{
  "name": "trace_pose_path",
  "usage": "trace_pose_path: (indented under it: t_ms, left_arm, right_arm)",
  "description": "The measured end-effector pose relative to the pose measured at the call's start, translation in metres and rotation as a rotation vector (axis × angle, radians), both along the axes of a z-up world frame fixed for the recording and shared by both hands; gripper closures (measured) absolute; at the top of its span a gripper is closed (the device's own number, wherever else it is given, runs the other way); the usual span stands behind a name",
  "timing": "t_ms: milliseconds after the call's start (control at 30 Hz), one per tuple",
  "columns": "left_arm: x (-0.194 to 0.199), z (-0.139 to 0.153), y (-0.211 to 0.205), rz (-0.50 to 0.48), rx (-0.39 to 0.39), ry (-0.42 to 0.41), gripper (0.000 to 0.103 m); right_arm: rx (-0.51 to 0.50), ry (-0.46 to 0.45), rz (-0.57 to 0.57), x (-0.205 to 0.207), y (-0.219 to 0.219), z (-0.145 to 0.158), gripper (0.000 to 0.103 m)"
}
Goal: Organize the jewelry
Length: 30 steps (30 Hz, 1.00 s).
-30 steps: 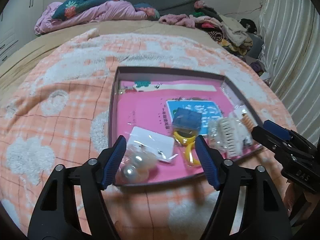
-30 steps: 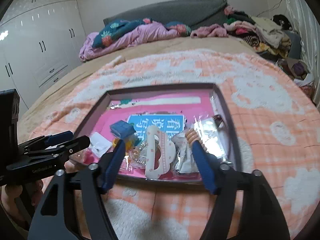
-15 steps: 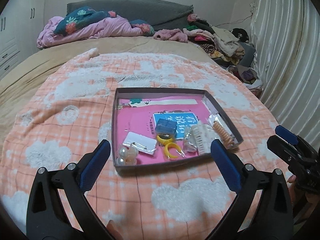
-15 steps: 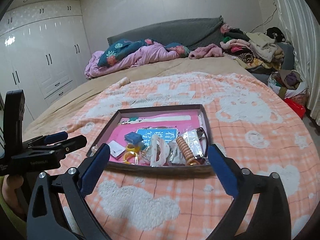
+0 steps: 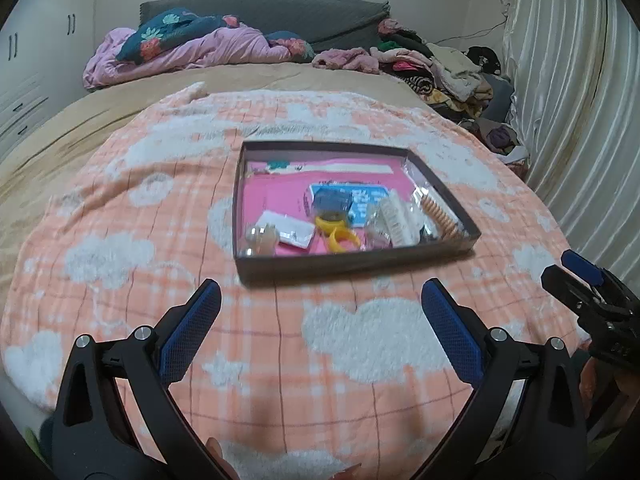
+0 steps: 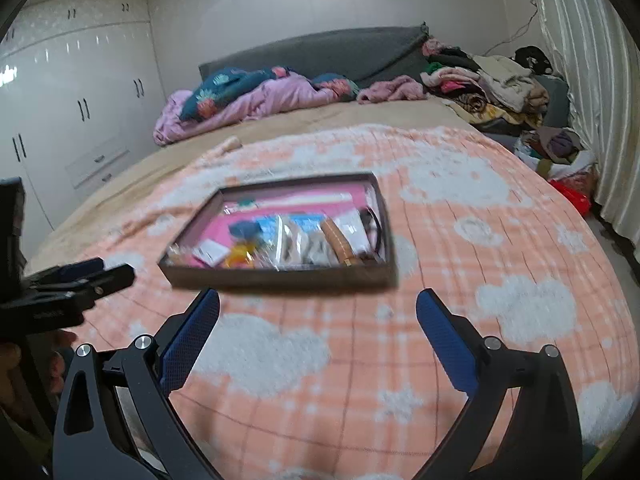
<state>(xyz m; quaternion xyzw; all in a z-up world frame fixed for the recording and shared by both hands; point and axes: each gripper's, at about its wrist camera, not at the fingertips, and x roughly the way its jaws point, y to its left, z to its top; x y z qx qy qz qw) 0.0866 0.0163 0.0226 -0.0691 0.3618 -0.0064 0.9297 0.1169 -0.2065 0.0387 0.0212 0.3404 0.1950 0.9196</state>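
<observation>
A shallow dark box (image 5: pixel 344 266) (image 6: pixel 280 280) with a pink lining lies on the bed's orange cloud blanket. Inside it lie pearl earrings in a bag (image 5: pixel 262 238), a white card (image 5: pixel 294 232), yellow rings (image 5: pixel 338 236), a small blue box (image 5: pixel 332 202), a white hair claw (image 5: pixel 394 220) and an orange spiral tie (image 5: pixel 440 218). My left gripper (image 5: pixel 320 304) is open and empty, hanging short of the box's near wall. My right gripper (image 6: pixel 318 308) is likewise open and empty over the blanket in front of the box. Each gripper shows at the edge of the other's view.
The orange blanket (image 5: pixel 120 248) covers the near half of the bed. Crumpled pink and teal bedding (image 5: pixel 192 48) and a heap of clothes (image 5: pixel 432 68) lie at the headboard. White wardrobes (image 6: pixel 72 120) stand on the left, a curtain (image 5: pixel 580 120) on the right.
Both grippers have opened wide and drawn back from the box, which now looks smaller and farther away. The jewelry stays inside the box.
</observation>
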Motion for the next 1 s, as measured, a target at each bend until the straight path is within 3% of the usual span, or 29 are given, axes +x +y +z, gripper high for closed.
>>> trace_pose_path:
  t_ms: [333,1000]
  left_arm:
    - [-0.017,-0.026,0.002,-0.006,-0.018,0.034,0.009]
    - [-0.023,-0.017,0.001,-0.01,-0.016,0.012,0.009]
  right_arm:
    - [-0.008,0.046,0.006,-0.009,0.004,-0.018,0.005]
    - [-0.017,0.052,0.018,-0.012,0.007,-0.018,0.005]
